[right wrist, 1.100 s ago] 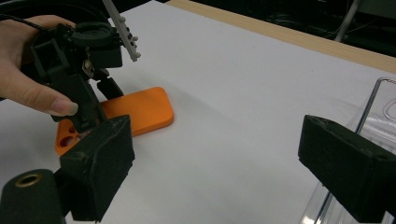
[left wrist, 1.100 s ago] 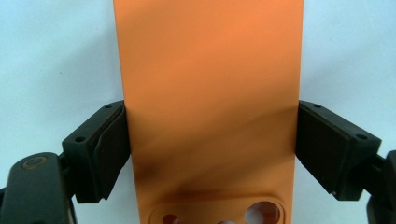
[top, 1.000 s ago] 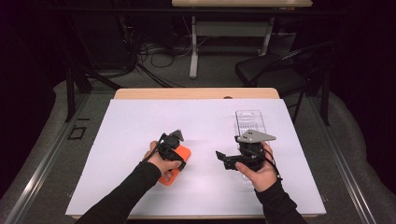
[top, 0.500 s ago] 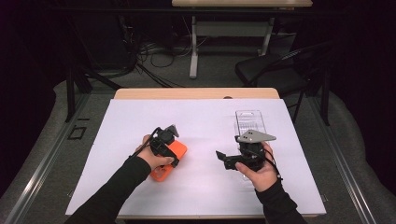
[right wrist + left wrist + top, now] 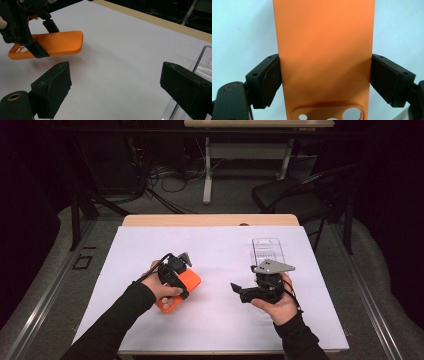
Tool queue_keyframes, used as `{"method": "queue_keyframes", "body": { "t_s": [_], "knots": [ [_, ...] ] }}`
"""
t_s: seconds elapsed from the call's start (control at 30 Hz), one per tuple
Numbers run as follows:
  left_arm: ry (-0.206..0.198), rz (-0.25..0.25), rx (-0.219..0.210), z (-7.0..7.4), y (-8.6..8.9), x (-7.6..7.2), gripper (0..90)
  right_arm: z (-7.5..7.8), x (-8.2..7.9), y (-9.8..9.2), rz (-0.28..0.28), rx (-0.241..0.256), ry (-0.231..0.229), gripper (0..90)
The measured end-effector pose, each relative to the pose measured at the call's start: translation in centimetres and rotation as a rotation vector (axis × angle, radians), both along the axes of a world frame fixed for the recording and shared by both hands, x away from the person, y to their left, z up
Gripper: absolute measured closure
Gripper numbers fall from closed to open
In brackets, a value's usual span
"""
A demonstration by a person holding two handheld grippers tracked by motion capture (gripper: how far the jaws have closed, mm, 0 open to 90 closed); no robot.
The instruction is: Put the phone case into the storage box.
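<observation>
Left tongs point(image 5: 324, 77) have tilted the orange case point(image 5: 324, 50) further.

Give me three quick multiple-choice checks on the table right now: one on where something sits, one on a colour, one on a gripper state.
1. Where is the clear plastic tray?
A. Under the left gripper
B. Just beyond the right gripper, on the white table cover
C. On the chair

2. What colour is the phone case?
A. Orange
B. Blue
C. Black

3. How does the left gripper stand?
A. Open above bare table
B. Shut on the clear plastic tray
C. Shut on the phone case

Answers:
1. B; the high view shows the tray on the far side of the right hand.
2. A; it shows orange in all three views.
3. C; in the left gripper view both pads press the case's long edges, and the right gripper view shows its free end lifted off the cover.
</observation>
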State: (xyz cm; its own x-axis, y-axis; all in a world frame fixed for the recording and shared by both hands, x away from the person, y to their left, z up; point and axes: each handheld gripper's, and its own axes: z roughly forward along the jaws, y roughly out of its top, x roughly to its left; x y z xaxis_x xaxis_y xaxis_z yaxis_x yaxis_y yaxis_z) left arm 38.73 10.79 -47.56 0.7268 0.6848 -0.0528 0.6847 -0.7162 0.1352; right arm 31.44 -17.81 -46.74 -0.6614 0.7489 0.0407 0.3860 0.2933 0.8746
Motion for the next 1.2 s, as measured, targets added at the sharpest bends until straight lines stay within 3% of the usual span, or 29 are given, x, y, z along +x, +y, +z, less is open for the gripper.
{"method": "queue_keyframes", "body": {
  "t_s": [0.47,0.73,0.8,1.0,1.03,1.07,1.1,1.2],
  "knots": [
    [0.018,-0.059,0.001,1.0,-0.5,-0.5,15.8,0.3,-0.2,0.2,0.032,-0.017,-0.022,6.3],
    [0.040,-0.062,-0.008,1.2,-0.9,0.0,15.8,0.2,-0.5,0.6,0.071,-0.068,-0.062,7.6],
    [0.055,-0.059,-0.016,1.3,-1.1,0.1,15.8,0.2,-0.6,0.7,0.083,-0.089,-0.084,12.0],
    [0.088,-0.084,-0.022,1.6,-2.0,0.3,15.8,-0.1,-1.1,1.4,0.115,-0.156,-0.144,13.9],
    [0.099,-0.107,-0.017,1.8,-2.3,0.4,15.8,-0.2,-1.2,1.7,0.135,-0.199,-0.177,14.2],
    [0.099,-0.107,-0.017,1.8,-2.3,0.4,15.8,-0.2,-1.2,1.7,0.135,-0.199,-0.177,14.2],
    [0.107,-0.110,-0.024,1.9,-2.5,0.5,15.8,-0.4,-1.5,2.1,0.146,-0.237,-0.206,14.4],
    [0.121,-0.125,-0.025,2.0,-3.1,0.7,15.8,-0.5,-1.7,2.4,0.162,-0.267,-0.228,14.8]
  ]
}}
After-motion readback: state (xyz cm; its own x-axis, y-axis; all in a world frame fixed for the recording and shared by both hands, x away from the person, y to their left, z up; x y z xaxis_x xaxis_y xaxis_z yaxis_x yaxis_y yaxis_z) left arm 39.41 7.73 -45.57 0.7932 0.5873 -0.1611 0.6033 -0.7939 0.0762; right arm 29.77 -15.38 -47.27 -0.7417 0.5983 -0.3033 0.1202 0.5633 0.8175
